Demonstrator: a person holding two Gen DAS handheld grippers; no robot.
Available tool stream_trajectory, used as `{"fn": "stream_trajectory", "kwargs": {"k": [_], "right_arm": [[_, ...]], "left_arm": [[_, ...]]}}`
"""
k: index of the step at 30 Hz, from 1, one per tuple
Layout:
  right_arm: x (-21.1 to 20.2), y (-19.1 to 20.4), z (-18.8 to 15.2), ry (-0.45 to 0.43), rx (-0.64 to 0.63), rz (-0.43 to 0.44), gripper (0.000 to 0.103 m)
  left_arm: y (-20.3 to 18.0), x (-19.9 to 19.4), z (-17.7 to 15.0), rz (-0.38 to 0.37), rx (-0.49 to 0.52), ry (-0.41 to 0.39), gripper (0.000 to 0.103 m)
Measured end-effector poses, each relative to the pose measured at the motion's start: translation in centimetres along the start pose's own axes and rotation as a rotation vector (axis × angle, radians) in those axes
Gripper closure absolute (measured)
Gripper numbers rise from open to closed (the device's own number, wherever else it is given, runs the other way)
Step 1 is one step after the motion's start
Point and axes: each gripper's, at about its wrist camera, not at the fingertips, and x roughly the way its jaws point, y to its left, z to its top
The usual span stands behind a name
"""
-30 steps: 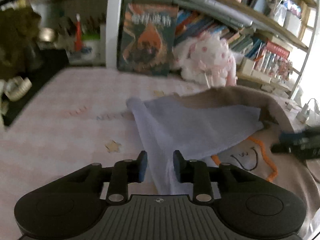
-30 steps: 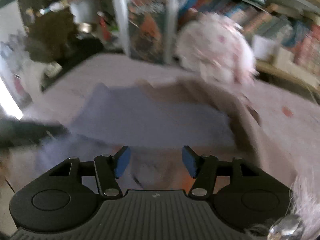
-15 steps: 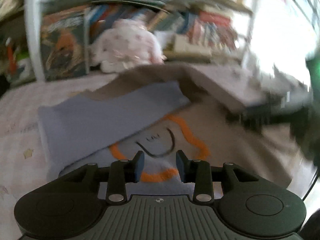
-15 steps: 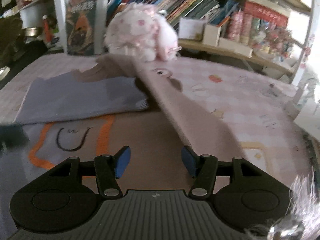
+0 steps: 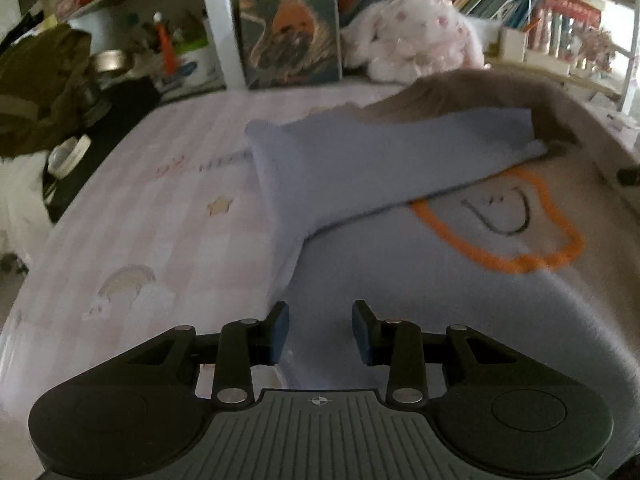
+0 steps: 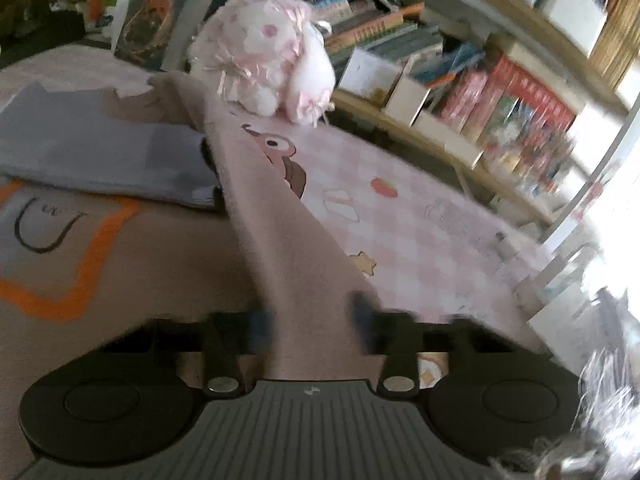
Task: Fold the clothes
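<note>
Looking at this one, the sweatshirt (image 5: 460, 304) is spread flat on the pink checked bedsheet (image 5: 132, 216), half lavender and half tan, with the orange-outlined smiley print (image 5: 504, 220) facing up. The lavender sleeve (image 5: 380, 160) is already folded across the chest, lying roughly sideways over the top of the print, so that side looks done to me. The left gripper (image 5: 318, 334) is released, jaws apart with nothing between them, hovering right over the lavender side edge near the hem. The right gripper (image 6: 312, 320) is blurry, but its 2 fingers stand apart with the tan sleeve (image 6: 280, 208) running between them; I can't tell if they're touching the cloth, and they don't look clamped on it. The thing the next move hangs on: that tan sleeve's long axis runs straight away from the right gripper, from just in front of it up toward the fluffy pink plush (image 6: 264, 48) by the bookshelf (image 6: 460, 64), along the garment's right edge. So the right hand is clearly the nearer one, and I'd guess it needs to pinch the sleeve and carry it leftward over the print to match the lavender one. Risk is grabbing only 1 layer and dragging the body cloth crooked.
</note>
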Motion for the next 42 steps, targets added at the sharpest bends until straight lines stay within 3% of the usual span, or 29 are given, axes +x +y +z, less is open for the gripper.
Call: {"fn": "stream_trajectory", "kwargs": {"k": [1, 3, 5, 7, 10, 13, 14, 17, 20, 23, 26, 27, 29, 32, 35, 42], "right_arm": [[0.3, -0.6, 0.1, 0.014, 0.023, 0.039, 0.097], [0.4, -2.1, 0.5, 0.03, 0.076, 0.1, 0.099], [0.1, -3.2, 0.8, 0.044, 0.107, 0.151, 0.099], [-0.5, -4.2, 1.1, 0.075, 0.133, 0.236, 0.099], [-2.4, -4.7, 1.0, 0.118, 0.147, 0.393, 0.099], [-4.3, -5.7, 1.0, 0.14, 0.229, 0.591, 0.099], [-4.6, -5.9, 1.1, 0.138, 0.248, 0.607, 0.099], [-4.5, -7.8, 2.1, 0.116, 0.328, 0.579, 0.099], [-3.1, -9.2, 3.4, 0.096, 0.294, 0.478, 0.099], [-0.6, -9.8, 4.2, 0.123, 0.216, 0.39, 0.099], [2.3, -9.8, 4.6, 0.143, 0.079, 0.242, 0.098], [3.4, -9.7, 4.6, 0.151, 0.03, 0.188, 0.095], [5.6, -9.2, 4.4, 0.158, -0.06, 0.092, 0.074], [7.8, -8.2, 4.2, 0.143, -0.176, -0.032, 0.059], [8.3, -8.1, 4.3, 0.116, -0.198, -0.102, 0.057], [7.0, -11.8, 5.6, 0.06, -0.148, -0.213, 0.057]], "left_arm": [[-0.1, 0.1, -0.2, 0.005, -0.004, 0.003, 0.068], [0.0, 0.1, -0.3, -0.005, -0.033, 0.0, 0.07], [0.2, 0.2, -0.2, -0.047, -0.075, 0.001, 0.1], [0.7, 0.4, 0.0, -0.065, -0.09, 0.006, 0.103], [1.6, 1.1, 0.7, 0.044, -0.081, 0.005, 0.103], [2.3, 1.1, 1.5, 0.056, -0.078, -0.004, 0.103], [2.1, 1.0, 1.8, 0.06, -0.051, -0.012, 0.103], [1.2, -0.1, 2.5, 0.054, -0.035, -0.082, 0.103], [-0.2, -0.6, 3.1, 0.011, -0.018, -0.133, 0.097], [-2.1, 0.3, 2.9, -0.012, 0.071, -0.101, 0.097], [-2.8, 1.5, 2.1, -0.007, 0.108, -0.05, 0.097], [-2.8, 1.8, 1.9, -0.005, 0.106, -0.034, 0.097], [-2.6, 1.9, 1.5, -0.002, 0.097, -0.037, 0.097], [-2.5, 1.8, 1.4, -0.007, 0.103, -0.033, 0.097], [-2.5, 2.0, 1.6, -0.001, 0.125, -0.032, 0.097], [-3.5, 2.0, 2.7, 0.023, 0.217, -0.042, 0.096]]}}
